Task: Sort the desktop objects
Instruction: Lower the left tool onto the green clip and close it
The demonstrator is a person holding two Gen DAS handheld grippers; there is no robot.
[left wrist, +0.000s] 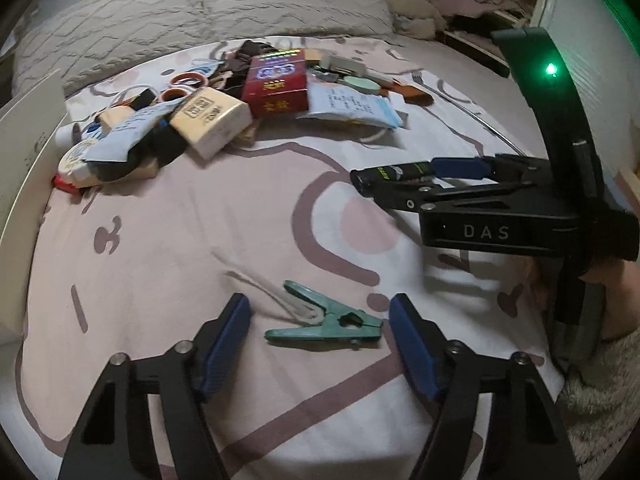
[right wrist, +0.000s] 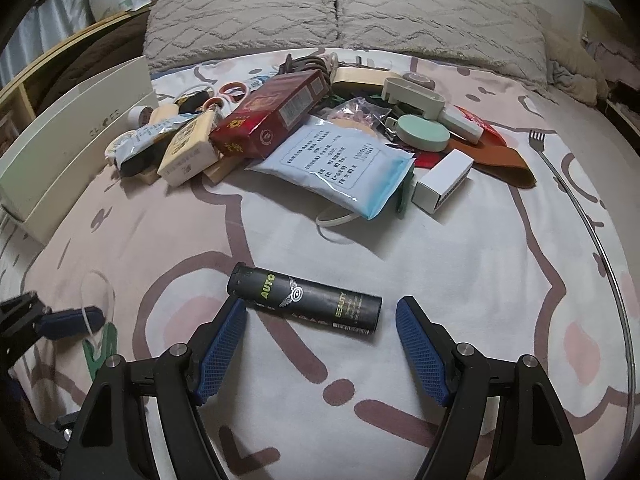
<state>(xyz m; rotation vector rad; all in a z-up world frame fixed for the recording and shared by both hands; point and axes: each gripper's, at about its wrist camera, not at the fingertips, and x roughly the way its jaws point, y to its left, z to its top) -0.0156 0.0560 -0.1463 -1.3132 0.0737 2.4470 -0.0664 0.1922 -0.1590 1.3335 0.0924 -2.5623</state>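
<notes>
- Left gripper [left wrist: 320, 320]: jaws apart; green clip [left wrist: 326, 320] lies flat on the bedsheet [left wrist: 200, 216] between the blue pads [left wrist: 226, 336]; neither pad touches it, though the right pad stands just beside its nose at 3 o'clock; a white cord [left wrist: 264, 288] loops through the clip and trails toward 11 o'clock.
- Right gripper [right wrist: 320, 328]: jaws wide; black spray can [right wrist: 304, 298] lies on its side on the sheet between the fingertips; left pad [right wrist: 222, 344] just beside the can's capped end at 9 o'clock, contact not certain; right pad clear of the can at 3 o'clock; nothing held.
- Left wrist view: right gripper enters from 3 o'clock, marked "DAS", a green light above it; the can lies by its tips.
- Right wrist view: left gripper shows at 8 o'clock, low at the frame edge, blurred; the clip partly visible beneath it.
- Pile [right wrist: 280, 128] at 12 o'clock of both grippers, well apart from clip and can: red box [right wrist: 268, 120] on top; cream box [right wrist: 186, 152] at its 8 o'clock; pale blue packet [right wrist: 340, 164] at its 4 o'clock; green round case [right wrist: 424, 132] and small white box [right wrist: 440, 180] further toward 3 o'clock; tape rolls [right wrist: 232, 90] at the back.
- Fork-tipped rod [right wrist: 560, 176] runs down the right side of the sheet, apart from the pile.
- White box wall [right wrist: 76, 144] stands at 9–10 o'clock; grey pillows [right wrist: 340, 12] across 12 o'clock.
</notes>
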